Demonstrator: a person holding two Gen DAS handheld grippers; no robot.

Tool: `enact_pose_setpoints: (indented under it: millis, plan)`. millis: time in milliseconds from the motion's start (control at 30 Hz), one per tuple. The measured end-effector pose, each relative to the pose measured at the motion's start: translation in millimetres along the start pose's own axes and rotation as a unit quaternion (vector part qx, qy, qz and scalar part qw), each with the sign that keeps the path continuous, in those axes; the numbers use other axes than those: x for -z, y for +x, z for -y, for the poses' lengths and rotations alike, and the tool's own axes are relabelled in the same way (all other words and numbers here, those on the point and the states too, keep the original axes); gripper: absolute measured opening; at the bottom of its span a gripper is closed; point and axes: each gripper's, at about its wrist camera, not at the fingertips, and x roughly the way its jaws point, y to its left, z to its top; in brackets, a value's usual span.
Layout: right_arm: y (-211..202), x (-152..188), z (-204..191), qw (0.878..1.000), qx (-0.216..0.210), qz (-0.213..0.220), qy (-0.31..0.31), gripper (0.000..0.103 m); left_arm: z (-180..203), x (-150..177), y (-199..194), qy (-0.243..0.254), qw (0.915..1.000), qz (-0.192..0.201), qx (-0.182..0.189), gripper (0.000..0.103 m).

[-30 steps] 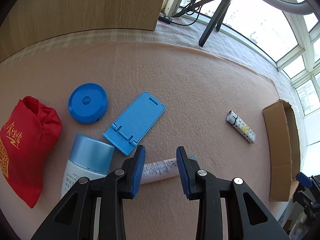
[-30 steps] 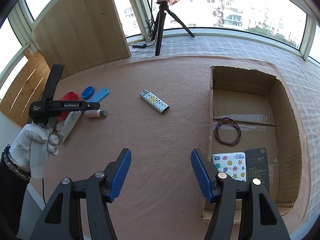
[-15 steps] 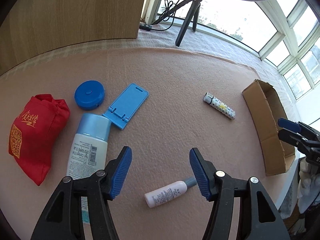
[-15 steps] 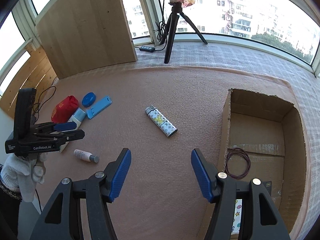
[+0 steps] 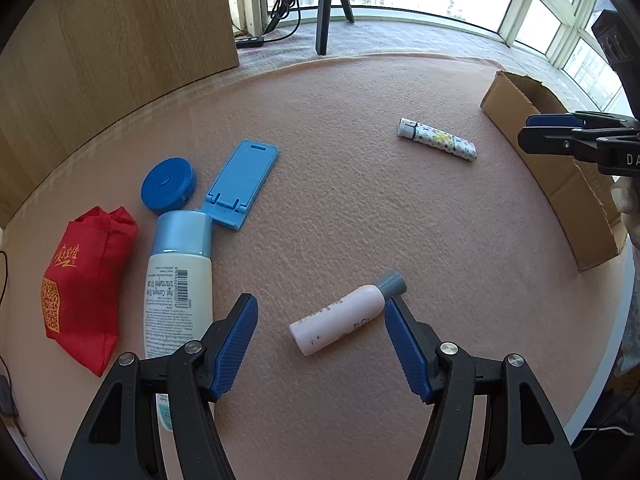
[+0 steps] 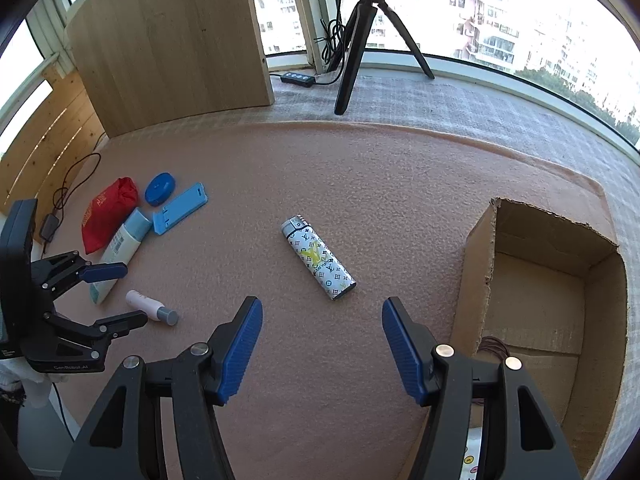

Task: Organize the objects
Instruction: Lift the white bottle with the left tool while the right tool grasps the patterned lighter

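pink felt mat (image 6: 360, 184) | wooden panel (image 6: 172, 40) | sunlit windows (image 6: 500, 12)

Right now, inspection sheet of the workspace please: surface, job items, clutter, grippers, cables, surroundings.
Surface: pink felt mat, flat, items lying loose on it.
Job's things: patterned lighter alone mid-mat; small pink bottle lying on its side; big white bottle, blue phone stand, round blue case and red pouch grouped together; cardboard box open, a hair tie inside.
Clutter: nothing seen.
Grippers: left gripper open, the small pink bottle between its fingers, not gripped; right gripper open, empty, short of the patterned lighter.
Cables: black cable off the mat's edge; power strip with leads near the tripod.
Surroundings: wooden panel, windows behind.
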Motion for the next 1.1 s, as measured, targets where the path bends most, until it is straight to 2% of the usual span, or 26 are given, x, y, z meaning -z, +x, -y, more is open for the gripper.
enact_pose_setpoints:
  millis: [133, 267, 433, 500, 567, 733, 833, 933, 1033, 1100]
  plan:
    - [12, -10, -1, 1.000, -0.002, -0.009, -0.010, 0.058, 0, 2, 10, 0.001, 0.9999, -0.012, -0.005, 0.069]
    - [26, -20, -1, 1.000, -0.003, -0.023, -0.013, 0.058, -5, 3, 16, -0.033, 0.9994, -0.013, -0.001, 0.068]
    - [45, -31, -5, 0.999, 0.001, -0.037, -0.023, 0.058, -6, 3, 20, -0.066, 0.9978, -0.003, 0.008, 0.054]
    - [52, -34, -7, 0.999, 0.001, -0.043, -0.024, 0.058, -7, 1, 20, -0.087, 0.9959, 0.003, 0.022, 0.040]
    - [60, -36, -9, 0.998, 0.003, -0.048, -0.028, 0.058, -8, -2, 21, -0.109, 0.9935, 0.007, 0.031, 0.032]
    - [77, -40, -14, 0.997, 0.016, -0.057, -0.044, 0.058, -9, -8, 27, -0.164, 0.9849, 0.026, 0.050, 0.022]
    - [85, -41, -17, 0.996, 0.027, -0.062, -0.050, 0.058, -10, -10, 30, -0.194, 0.9785, 0.038, 0.060, 0.022]
    - [91, -41, -18, 0.996, 0.028, -0.071, -0.051, 0.058, -8, -9, 30, -0.190, 0.9790, 0.037, 0.064, 0.024]
    - [92, -41, -20, 0.995, 0.036, -0.067, -0.056, 0.056, -3, -6, 25, -0.178, 0.9820, 0.027, 0.056, 0.038]
    - [90, -41, -20, 0.996, 0.040, -0.063, -0.057, 0.047, 2, -3, 23, -0.164, 0.9853, 0.023, 0.043, 0.040]
